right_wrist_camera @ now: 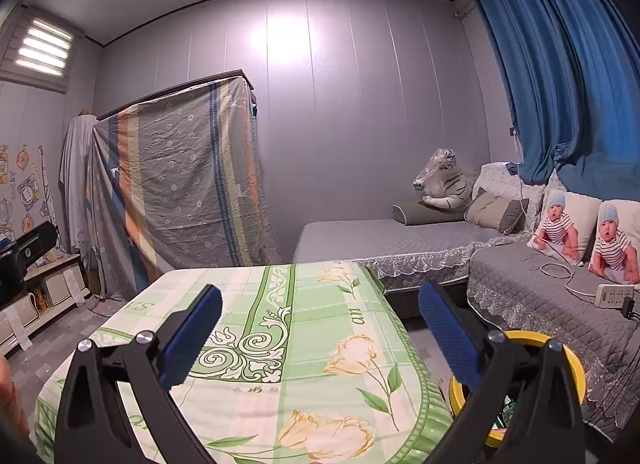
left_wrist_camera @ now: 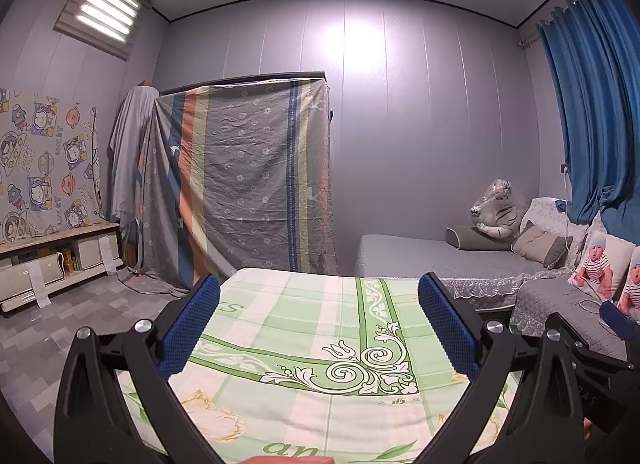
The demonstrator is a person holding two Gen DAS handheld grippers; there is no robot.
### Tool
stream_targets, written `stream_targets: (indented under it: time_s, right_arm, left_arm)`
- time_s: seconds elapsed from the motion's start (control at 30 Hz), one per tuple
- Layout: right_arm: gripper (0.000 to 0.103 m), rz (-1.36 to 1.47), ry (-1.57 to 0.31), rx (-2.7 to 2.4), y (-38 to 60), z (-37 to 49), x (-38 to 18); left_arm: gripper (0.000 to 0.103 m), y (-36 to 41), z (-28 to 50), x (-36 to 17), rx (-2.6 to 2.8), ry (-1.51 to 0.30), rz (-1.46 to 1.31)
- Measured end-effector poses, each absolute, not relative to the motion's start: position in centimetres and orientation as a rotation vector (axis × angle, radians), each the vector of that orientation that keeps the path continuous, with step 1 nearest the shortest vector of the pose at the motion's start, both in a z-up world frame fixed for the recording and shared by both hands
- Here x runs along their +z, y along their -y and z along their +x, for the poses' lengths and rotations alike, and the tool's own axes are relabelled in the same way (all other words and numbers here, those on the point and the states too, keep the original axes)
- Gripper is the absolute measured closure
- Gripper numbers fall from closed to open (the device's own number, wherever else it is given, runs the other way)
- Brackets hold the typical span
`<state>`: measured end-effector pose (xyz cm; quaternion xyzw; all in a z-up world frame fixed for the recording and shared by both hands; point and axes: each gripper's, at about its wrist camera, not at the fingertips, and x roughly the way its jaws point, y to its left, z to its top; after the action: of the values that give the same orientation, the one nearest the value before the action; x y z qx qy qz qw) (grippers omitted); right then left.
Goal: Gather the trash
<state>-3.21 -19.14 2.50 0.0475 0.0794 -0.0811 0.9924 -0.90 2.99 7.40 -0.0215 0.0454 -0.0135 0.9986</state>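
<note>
The yellow bin (right_wrist_camera: pixel 516 380) sits low on the floor directly behind and under the right finger of the right gripper (right_wrist_camera: pixel 320 334), so the black arm of that finger crosses its middle. Only arcs of its bright yellow rim show on either side of the arm; inside, a scrap of green-and-white printed material is visible, too hidden to identify. No loose trash can be made out on the surfaces in either view.

The right gripper stands spread wide, blue ribbed pads apart, nothing between them. Between and beneath its fingers lies the table (right_wrist_camera: pixel 280 324), covered in a pale green checked cloth with scroll borders and yellow flowers; the bin is just beside the table's right edge.

The left gripper (left_wrist_camera: pixel 318 328) is likewise spread wide and empty, hovering over the same cloth (left_wrist_camera: pixel 288 328). At the far right of its view, part of the right gripper's black frame and a blue pad appear.

Right of the right gripper, past the bin, a grey quilted sofa (right_wrist_camera: pixel 532 284) carries two cushions printed with a baby picture (right_wrist_camera: pixel 560 224), a white power strip (right_wrist_camera: pixel 614 295) and a cable. Ahead of both grippers stand a grey bed (left_wrist_camera: pixel 432 260) with a plush white tiger (left_wrist_camera: pixel 496 208), blue curtains (right_wrist_camera: pixel 560 76) and a wardrobe draped in a striped sheet (left_wrist_camera: pixel 240 176). Left of the left gripper runs a low cabinet (left_wrist_camera: pixel 52 264).
</note>
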Motion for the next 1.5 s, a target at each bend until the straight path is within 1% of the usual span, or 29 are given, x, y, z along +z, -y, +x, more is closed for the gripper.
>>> stream_targets:
  time_s: [1.5]
  right_arm:
    - [0.008, 0.104, -0.175, -0.225, 19.9, -3.5, 1.9]
  left_arm:
    - [0.008, -0.8, -0.4, 7.0, -0.114, -0.118, -0.076]
